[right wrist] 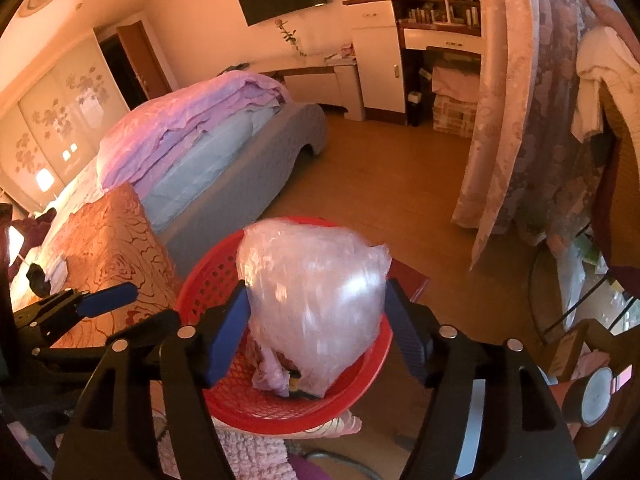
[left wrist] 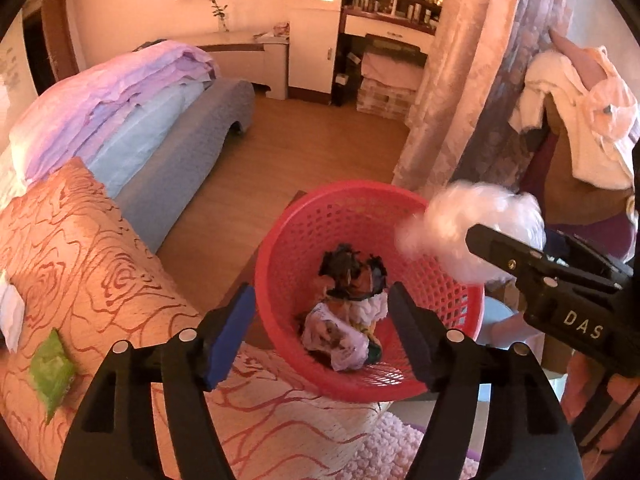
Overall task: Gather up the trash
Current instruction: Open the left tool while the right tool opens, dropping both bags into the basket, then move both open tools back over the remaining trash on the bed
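A red plastic basket [left wrist: 296,236] sits at the bed's edge with crumpled trash [left wrist: 348,320] inside; it also shows in the right wrist view [right wrist: 208,280]. My left gripper [left wrist: 320,332] is open and empty just in front of the basket. My right gripper [right wrist: 316,328] holds a crumpled clear plastic bag [right wrist: 316,292] between its fingers over the basket; the bag shows blurred in the left wrist view [left wrist: 468,232]. A green wrapper [left wrist: 52,372] and a white tissue [left wrist: 10,312] lie on the orange bedspread at left.
The bed with orange rose-pattern spread [left wrist: 92,264] and folded purple and blue quilts [left wrist: 120,108] is at left. Wooden floor [left wrist: 304,148] lies beyond. Curtains [left wrist: 472,80] and hung clothes [left wrist: 580,112] are at right. A fluffy pink mat [left wrist: 400,448] lies below.
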A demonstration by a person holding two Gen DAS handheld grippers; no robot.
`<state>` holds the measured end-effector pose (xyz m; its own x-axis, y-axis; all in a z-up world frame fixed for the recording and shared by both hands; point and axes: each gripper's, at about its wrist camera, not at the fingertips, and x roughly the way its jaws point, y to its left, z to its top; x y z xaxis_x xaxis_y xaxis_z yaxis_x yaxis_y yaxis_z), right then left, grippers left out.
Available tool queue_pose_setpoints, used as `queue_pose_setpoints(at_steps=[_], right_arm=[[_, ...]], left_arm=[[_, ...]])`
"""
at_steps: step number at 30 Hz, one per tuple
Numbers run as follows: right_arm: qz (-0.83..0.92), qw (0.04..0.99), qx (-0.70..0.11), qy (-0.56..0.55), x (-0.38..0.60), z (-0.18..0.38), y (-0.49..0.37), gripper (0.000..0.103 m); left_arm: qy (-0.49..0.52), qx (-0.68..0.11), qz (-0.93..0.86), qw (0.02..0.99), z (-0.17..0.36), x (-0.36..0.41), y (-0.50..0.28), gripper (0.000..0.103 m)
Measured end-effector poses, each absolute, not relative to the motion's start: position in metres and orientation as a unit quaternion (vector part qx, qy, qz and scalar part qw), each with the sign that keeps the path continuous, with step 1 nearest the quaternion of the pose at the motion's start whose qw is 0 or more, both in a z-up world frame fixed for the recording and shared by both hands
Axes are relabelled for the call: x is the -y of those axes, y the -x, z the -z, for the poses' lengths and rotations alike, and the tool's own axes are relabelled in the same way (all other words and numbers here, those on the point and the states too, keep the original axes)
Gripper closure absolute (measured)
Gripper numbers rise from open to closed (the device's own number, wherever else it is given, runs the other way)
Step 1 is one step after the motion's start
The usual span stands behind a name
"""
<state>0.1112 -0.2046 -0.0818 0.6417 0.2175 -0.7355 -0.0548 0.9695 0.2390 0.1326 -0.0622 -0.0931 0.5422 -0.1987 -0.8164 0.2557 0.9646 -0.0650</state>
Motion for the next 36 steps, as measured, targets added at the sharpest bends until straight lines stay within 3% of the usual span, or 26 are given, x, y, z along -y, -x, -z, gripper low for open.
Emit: queue_pose_setpoints(at_steps=[36], right_arm=[[-0.138,0.925,-0.351,-0.053,0.158,0.045,-0.077,0.028]], left_arm=[[0.042,-0.395,0.005,0.918,0.038,-0.048,-0.072,0.028]])
